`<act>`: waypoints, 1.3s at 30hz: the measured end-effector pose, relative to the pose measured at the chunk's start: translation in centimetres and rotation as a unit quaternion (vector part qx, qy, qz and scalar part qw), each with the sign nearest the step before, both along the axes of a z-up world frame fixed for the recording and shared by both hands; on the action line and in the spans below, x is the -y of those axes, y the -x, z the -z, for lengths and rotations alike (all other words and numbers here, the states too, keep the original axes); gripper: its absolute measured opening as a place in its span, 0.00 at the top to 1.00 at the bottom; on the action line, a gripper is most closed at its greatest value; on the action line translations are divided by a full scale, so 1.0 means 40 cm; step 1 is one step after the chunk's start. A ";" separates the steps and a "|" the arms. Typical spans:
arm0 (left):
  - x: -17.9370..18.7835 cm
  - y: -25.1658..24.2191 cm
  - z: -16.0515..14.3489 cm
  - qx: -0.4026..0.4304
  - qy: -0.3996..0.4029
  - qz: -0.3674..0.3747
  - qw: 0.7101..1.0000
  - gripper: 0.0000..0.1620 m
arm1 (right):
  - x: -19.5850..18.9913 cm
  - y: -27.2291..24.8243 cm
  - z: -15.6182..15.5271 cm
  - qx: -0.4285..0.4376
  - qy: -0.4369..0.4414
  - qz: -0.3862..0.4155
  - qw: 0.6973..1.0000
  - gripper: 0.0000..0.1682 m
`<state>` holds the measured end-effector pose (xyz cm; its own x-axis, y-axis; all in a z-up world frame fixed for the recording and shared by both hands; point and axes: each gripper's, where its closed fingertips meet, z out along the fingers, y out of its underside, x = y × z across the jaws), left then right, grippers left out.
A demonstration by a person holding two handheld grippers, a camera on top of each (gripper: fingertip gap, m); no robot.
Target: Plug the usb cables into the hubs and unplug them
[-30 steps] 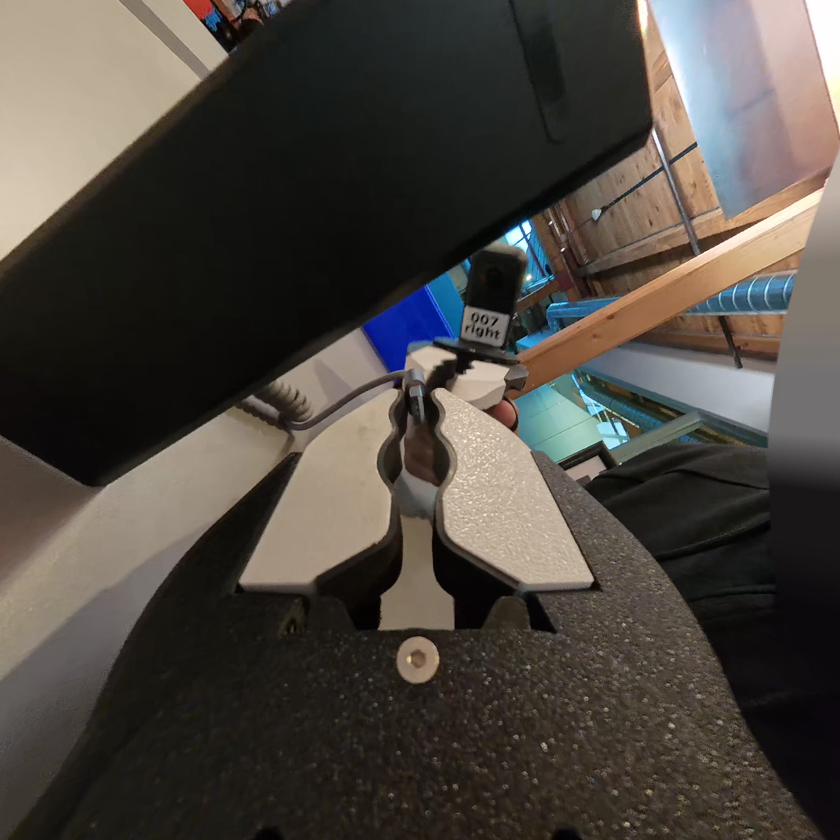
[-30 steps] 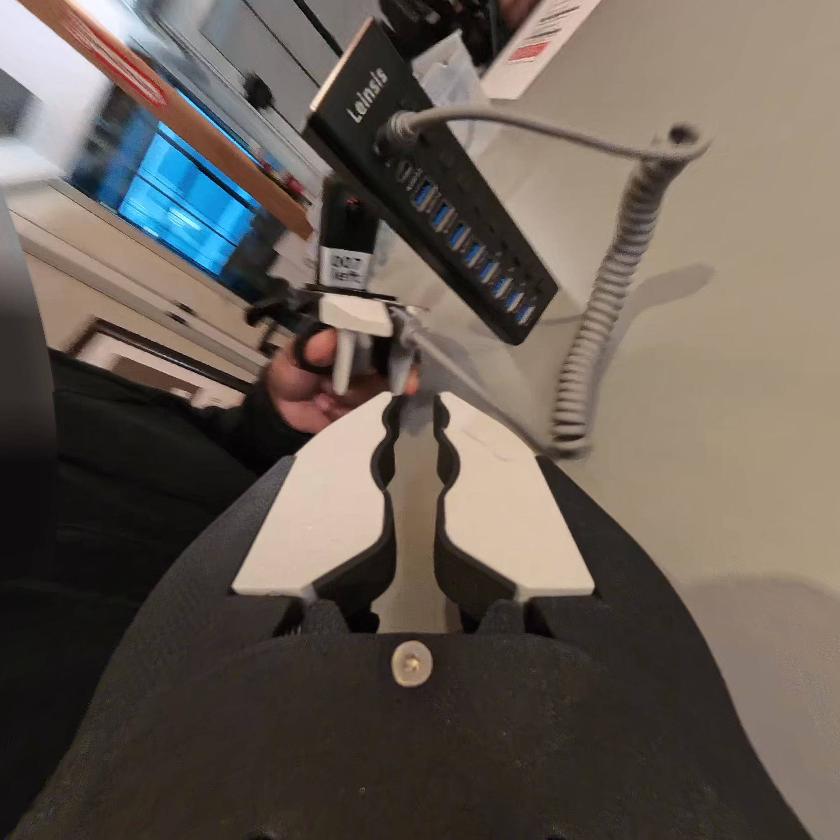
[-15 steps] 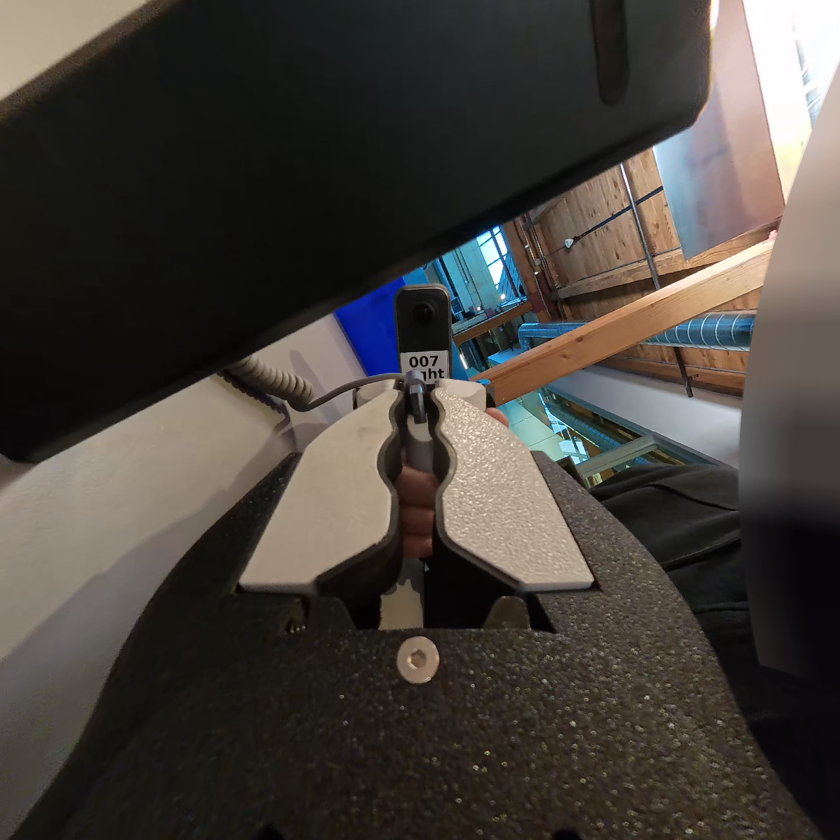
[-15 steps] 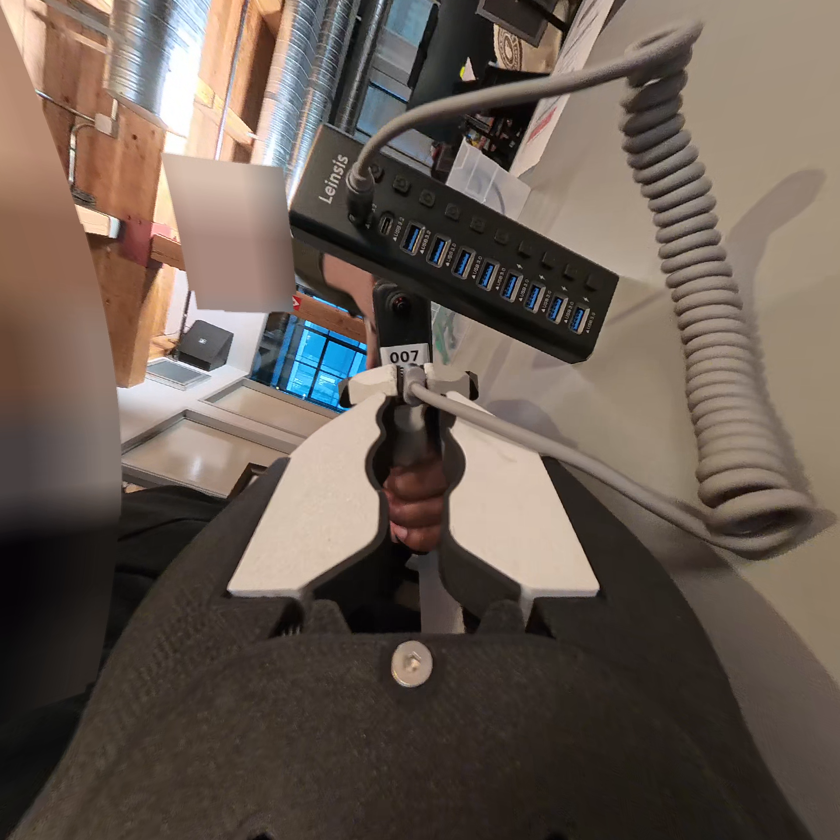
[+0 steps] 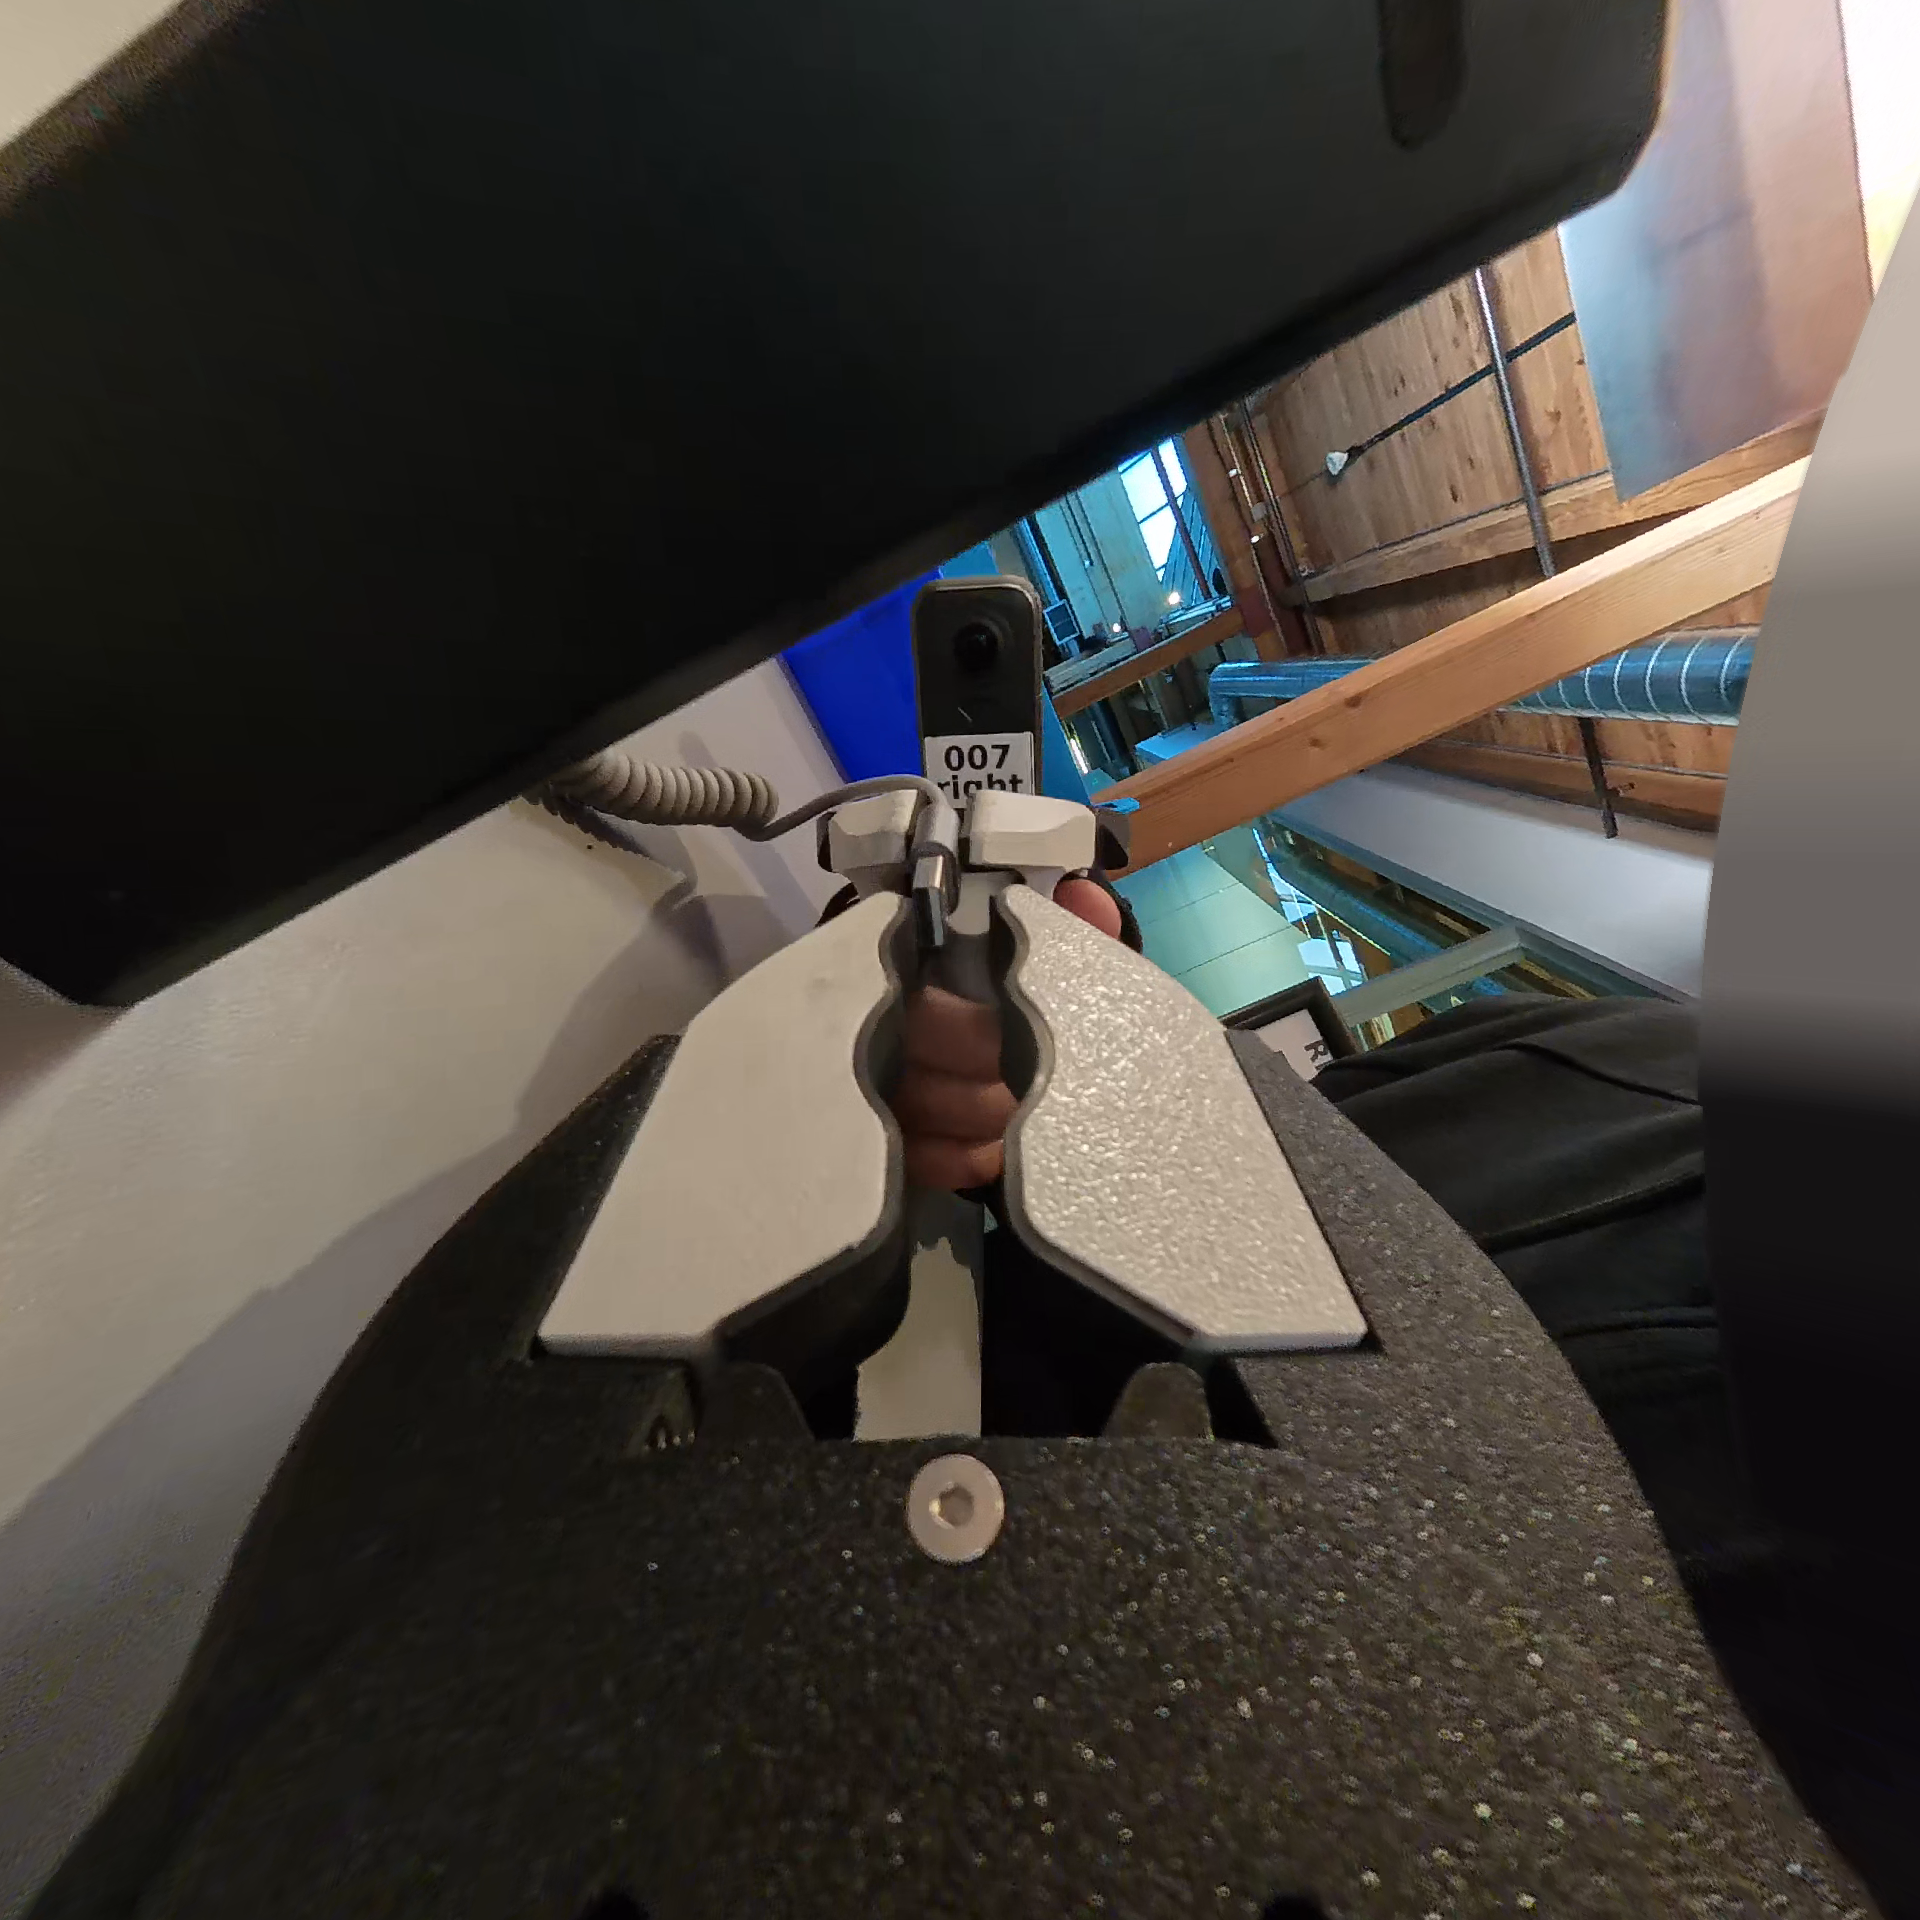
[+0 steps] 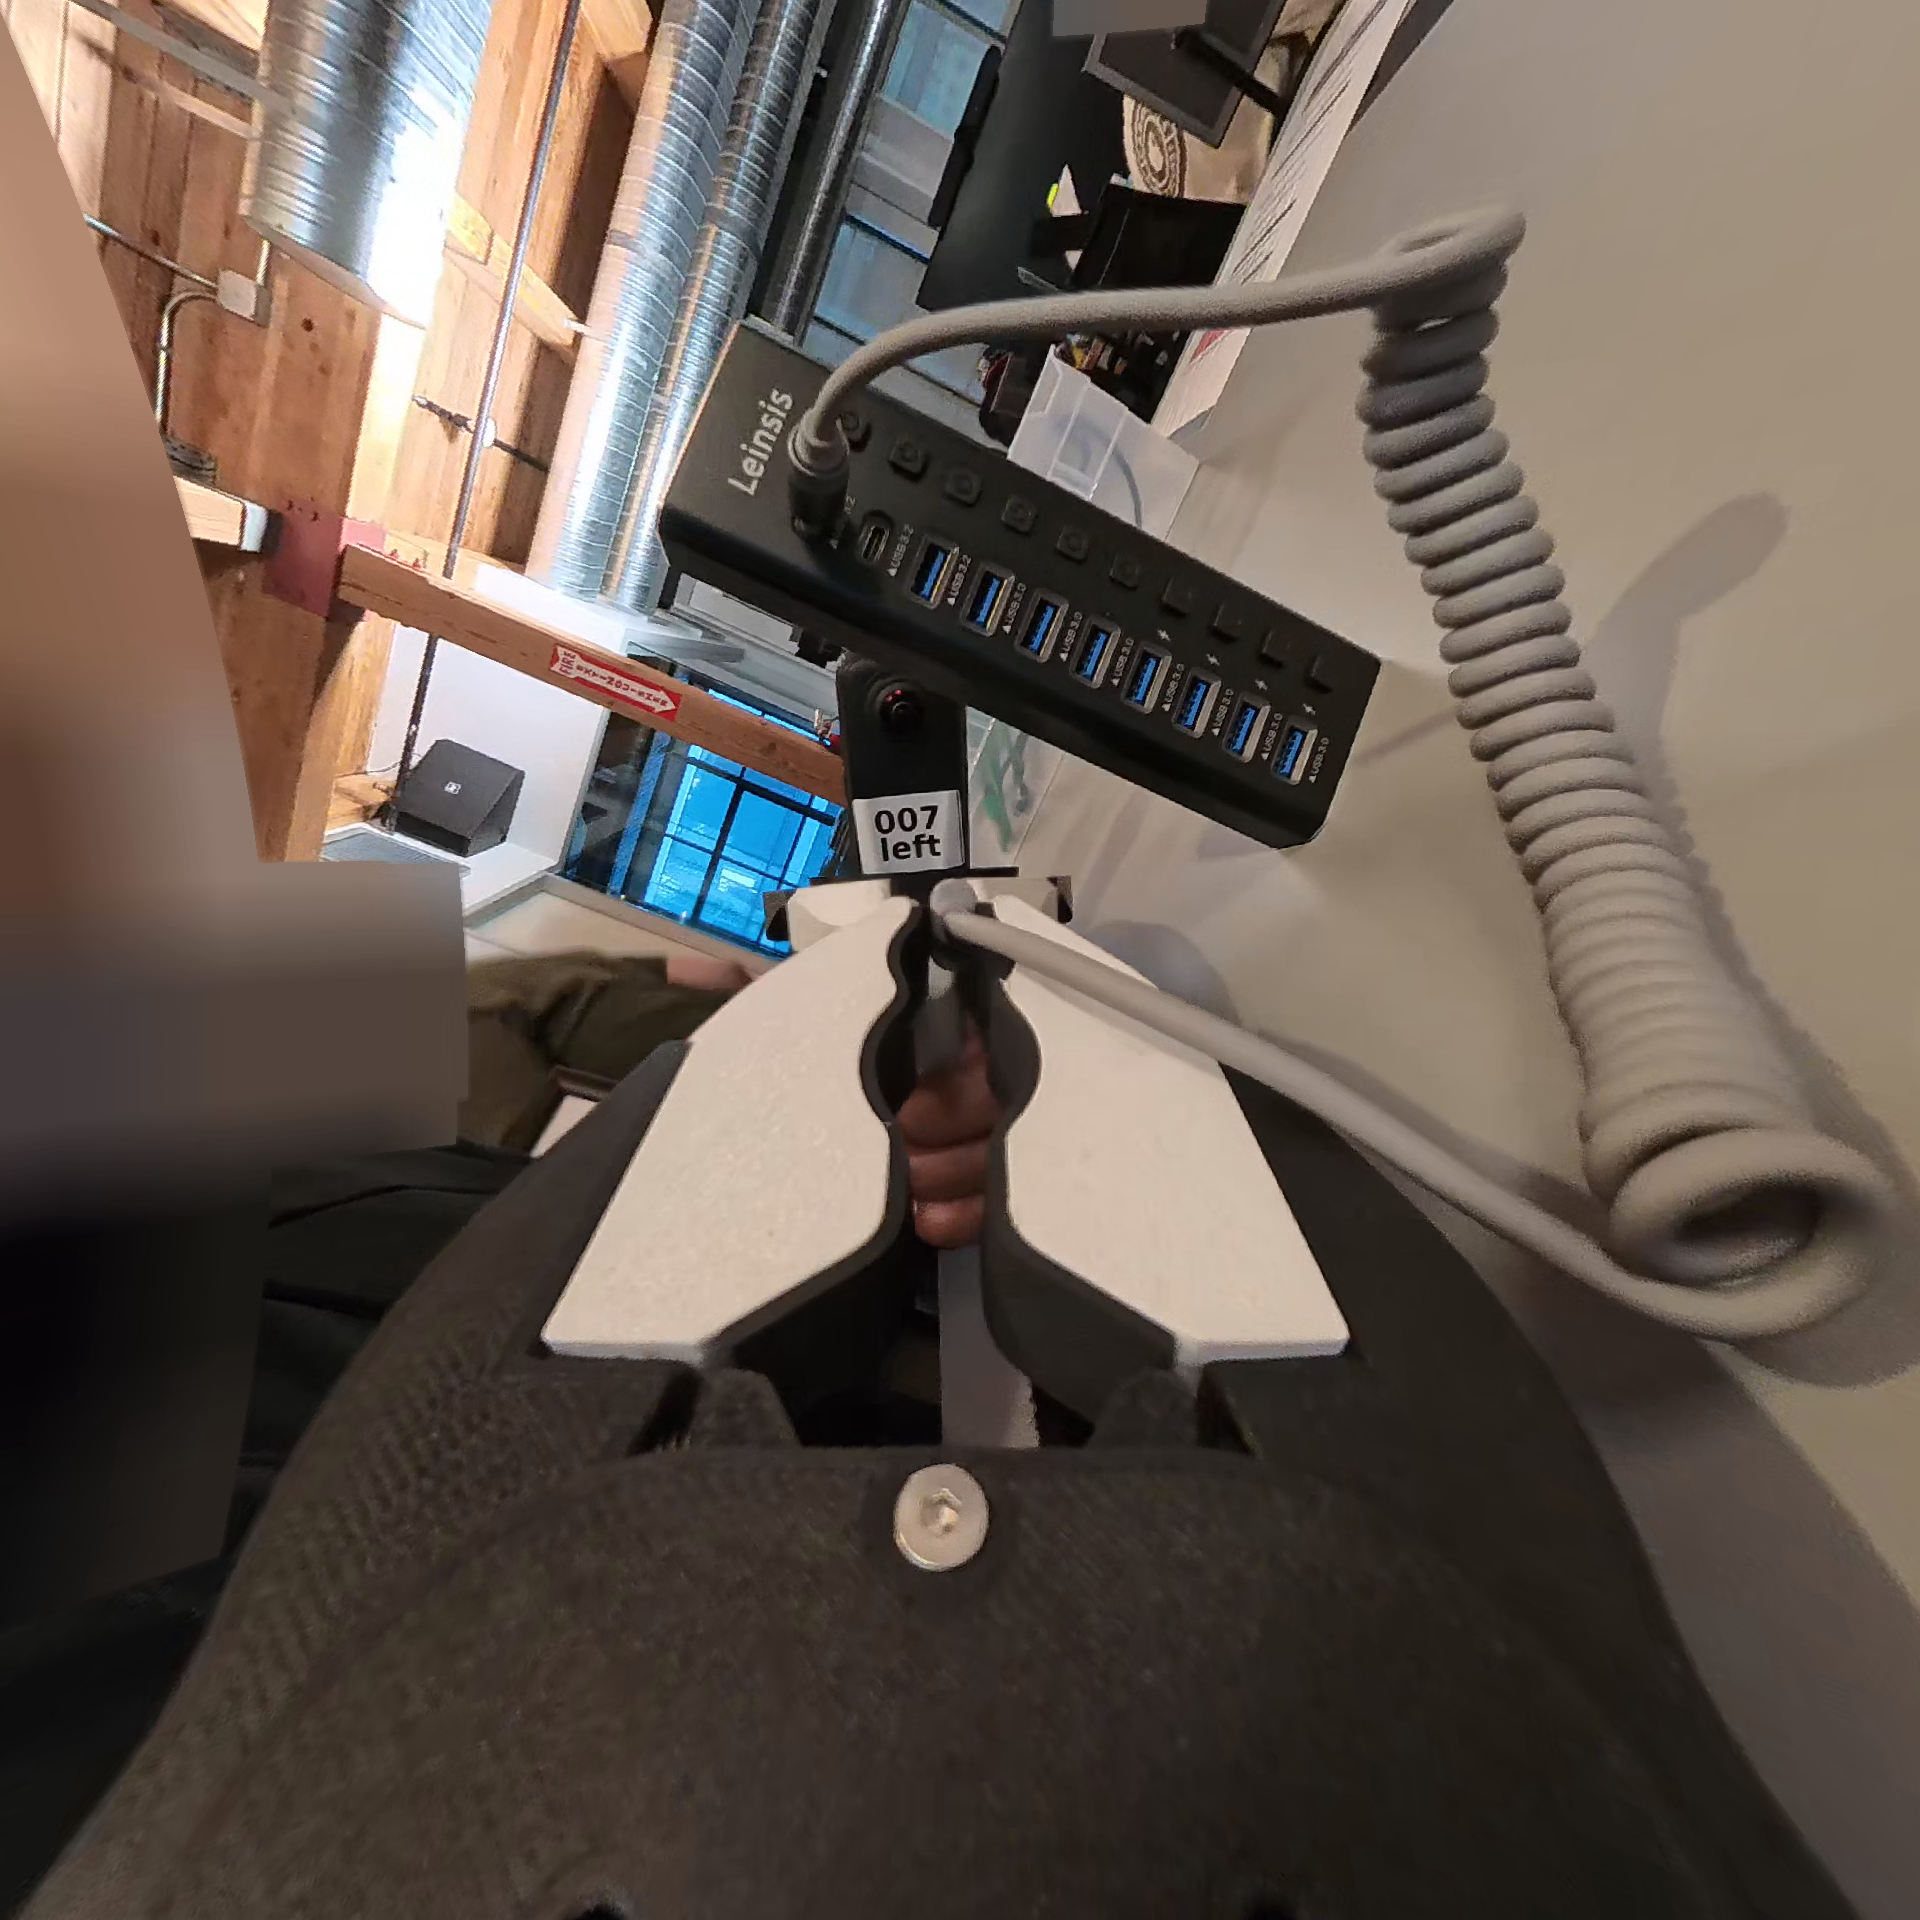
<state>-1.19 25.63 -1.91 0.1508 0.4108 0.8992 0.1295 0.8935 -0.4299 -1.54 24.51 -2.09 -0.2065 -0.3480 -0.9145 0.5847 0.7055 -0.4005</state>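
Apparently the task is in an early part. One end of the grey coiled cable [image 6: 1496, 727] already sits in a socket at the end of the black hub [image 6: 1143, 577], while its other plug [image 5: 932, 883] is in the air just below the hub, not yet in any socket. The right gripper [image 6: 948, 920] is closed on this plug. The left gripper [image 5: 948, 920] meets it there, with the plug between its tips, but I cannot tell if it presses on it. I judge that plugging this end in, and then all the unplugging, is left to do.

I count one hub, one cable and two grippers. The hub has eight blue ports [image 6: 1091, 655], all empty, and one small oval port beside them.
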 end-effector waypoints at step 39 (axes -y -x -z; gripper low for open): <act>-0.020 -0.004 0.004 0.013 0.038 0.072 0.997 0.98 | -0.029 -0.035 0.001 -0.019 0.009 -0.082 0.996 0.96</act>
